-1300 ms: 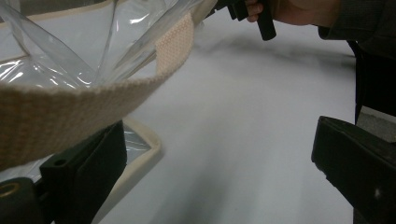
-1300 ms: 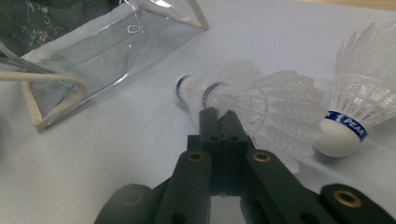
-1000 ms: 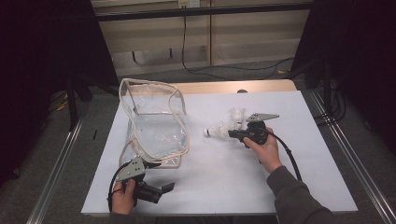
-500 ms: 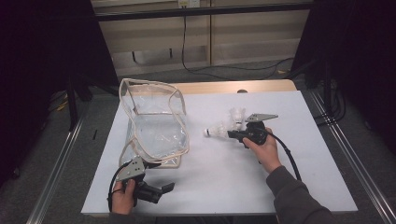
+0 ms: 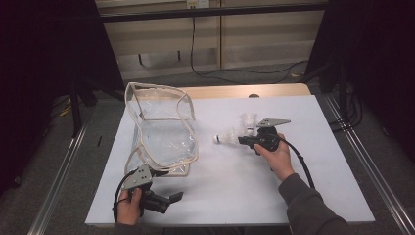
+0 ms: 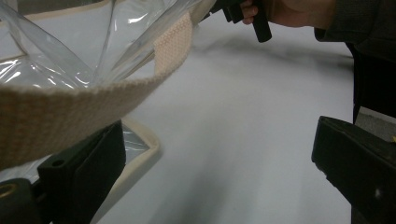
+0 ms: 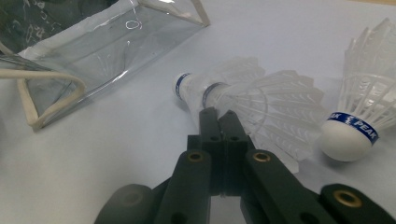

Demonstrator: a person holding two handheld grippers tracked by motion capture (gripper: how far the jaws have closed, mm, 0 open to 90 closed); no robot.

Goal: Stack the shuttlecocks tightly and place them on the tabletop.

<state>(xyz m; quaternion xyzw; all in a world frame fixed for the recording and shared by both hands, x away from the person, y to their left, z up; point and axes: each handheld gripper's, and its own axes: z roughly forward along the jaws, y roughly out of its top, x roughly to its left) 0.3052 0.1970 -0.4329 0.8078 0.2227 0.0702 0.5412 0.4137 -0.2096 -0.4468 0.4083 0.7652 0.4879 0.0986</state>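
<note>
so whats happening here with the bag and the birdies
A person works at a white table with a gripper in each hand. The right gripper is shut on the feather skirt of a shuttlecock lying on the table; a second shuttlecock lies beside it. The left gripper is open, at the rim of the clear bag.

second shuttlecock (image 7: 362,116) cut by right edge — pinch point behind jaws, unclear
</note>
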